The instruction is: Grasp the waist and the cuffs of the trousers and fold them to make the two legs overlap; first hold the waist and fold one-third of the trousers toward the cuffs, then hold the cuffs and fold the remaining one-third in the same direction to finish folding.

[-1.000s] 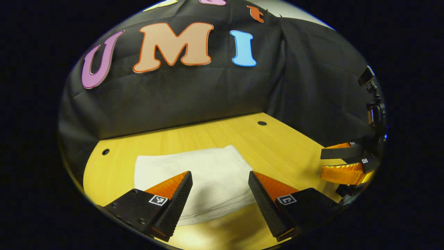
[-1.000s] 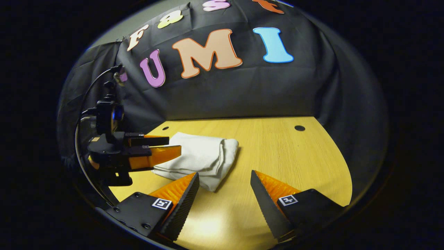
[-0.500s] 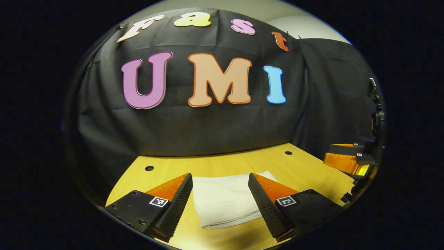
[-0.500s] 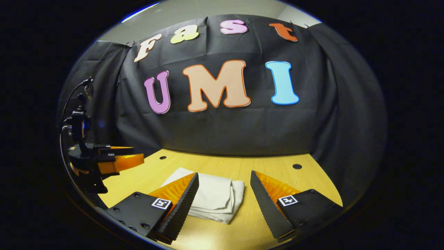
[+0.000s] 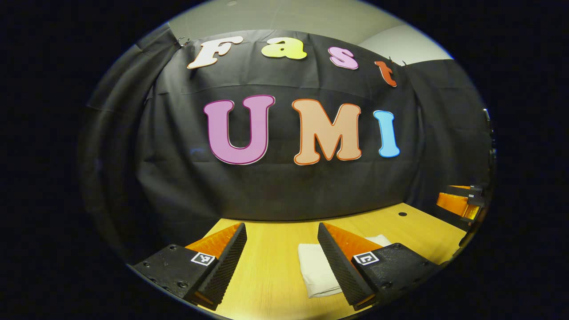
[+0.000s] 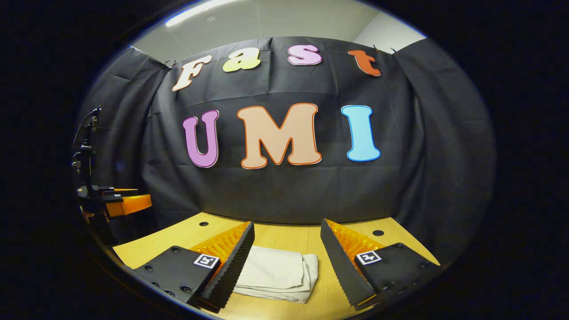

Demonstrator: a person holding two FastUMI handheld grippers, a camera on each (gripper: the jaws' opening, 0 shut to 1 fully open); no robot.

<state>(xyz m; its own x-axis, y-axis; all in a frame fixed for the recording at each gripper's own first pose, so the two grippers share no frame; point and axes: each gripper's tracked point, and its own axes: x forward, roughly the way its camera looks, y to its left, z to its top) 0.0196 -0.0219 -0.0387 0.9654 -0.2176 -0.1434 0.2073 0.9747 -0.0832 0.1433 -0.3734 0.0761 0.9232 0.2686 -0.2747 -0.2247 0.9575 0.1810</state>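
The white trousers lie folded into a small stack on the wooden table. In the left gripper view my left gripper is open above the table, and the stack sits partly behind its right-hand finger. In the right gripper view the trousers lie between the fingers of my open right gripper, which holds nothing. The right gripper shows at the far right of the left gripper view, and the left gripper at the far left of the right gripper view. Both are held off the cloth.
The black cloth wall closes the table's far side and both flanks. Small round holes mark the tabletop near its back corners. Bare wood stretches to the left of the stack in the left gripper view.
Both grippers have drawn back and tilted up, away from the folded trousers. The stack now sits lower and smaller in both views. Both grippers stayed open.
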